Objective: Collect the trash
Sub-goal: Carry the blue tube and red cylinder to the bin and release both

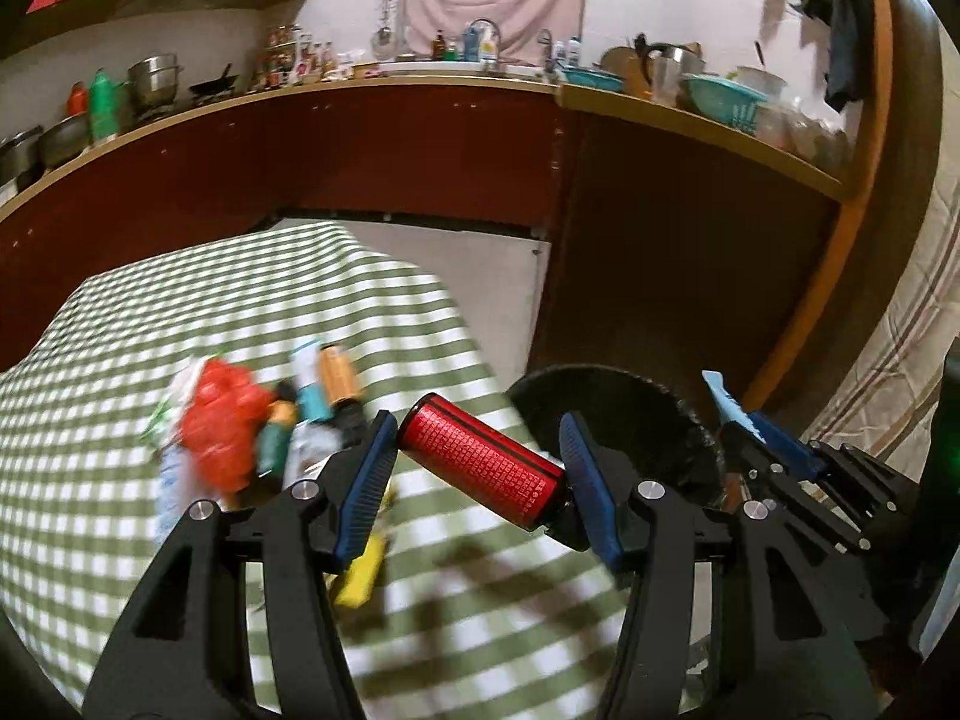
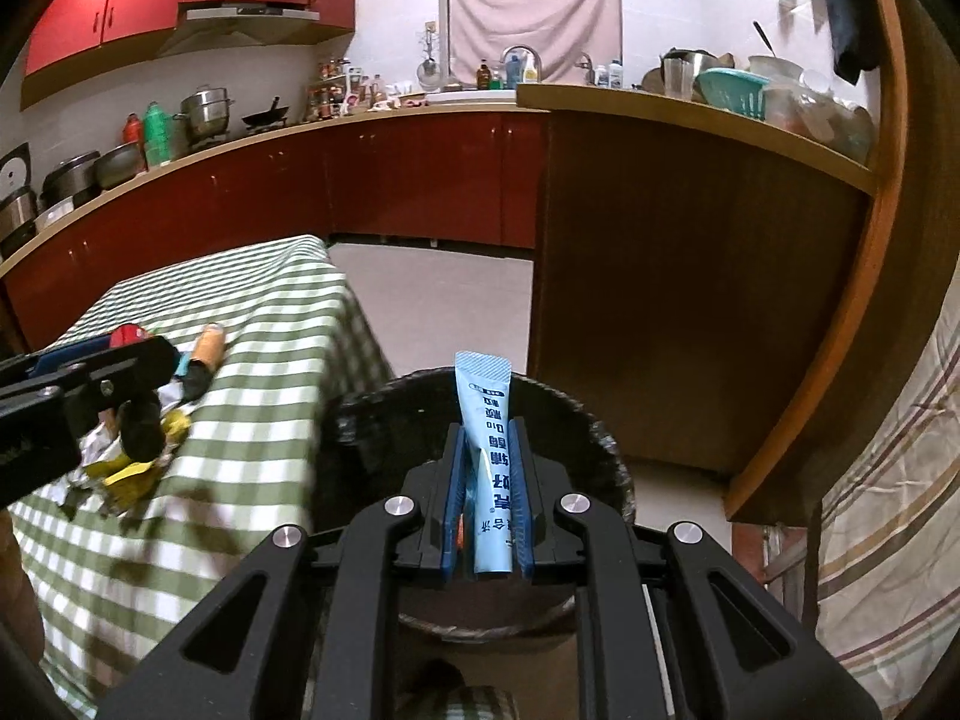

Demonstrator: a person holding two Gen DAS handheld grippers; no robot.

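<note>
A: A kitchen with dark red cabinets (image 2: 420, 180), a window covered by a pink cloth (image 2: 534, 24), and pots along the far worktop. Nearer, a counter (image 1: 492, 630) under a green and white checked cloth carries the trash.

B: What is lying on it?

A: A blurred heap (image 1: 252, 426): a red crumpled bag (image 1: 225, 420), an orange tube (image 1: 339, 375), a teal and white one beside it, and a yellow wrapper (image 1: 360, 576) close to the left tool. I can't name the rest; that part of the left wrist view is smeared.

B: And the left tool (image 1: 480, 468)?

A: About half open, its blue pads (image 1: 591, 480) clamped on the two ends of a red can (image 1: 480, 465) printed with small white text. The can lies tilted across the gap, above the counter's edge and just beside the bin.

B: Where's the bin?

A: A round bin (image 2: 606, 450) lined with a black bag stands on the floor just off the counter's right edge.

B: The right tool (image 2: 489, 498)?

A: Closed tight on a light blue sachet (image 2: 489, 438) with dark blue lettering. The sachet stands upright between the pads, its top sticking out past the fingertips, right above the bin's opening. In the left wrist view that tool shows at the right, sachet pointing up over the bin
</note>
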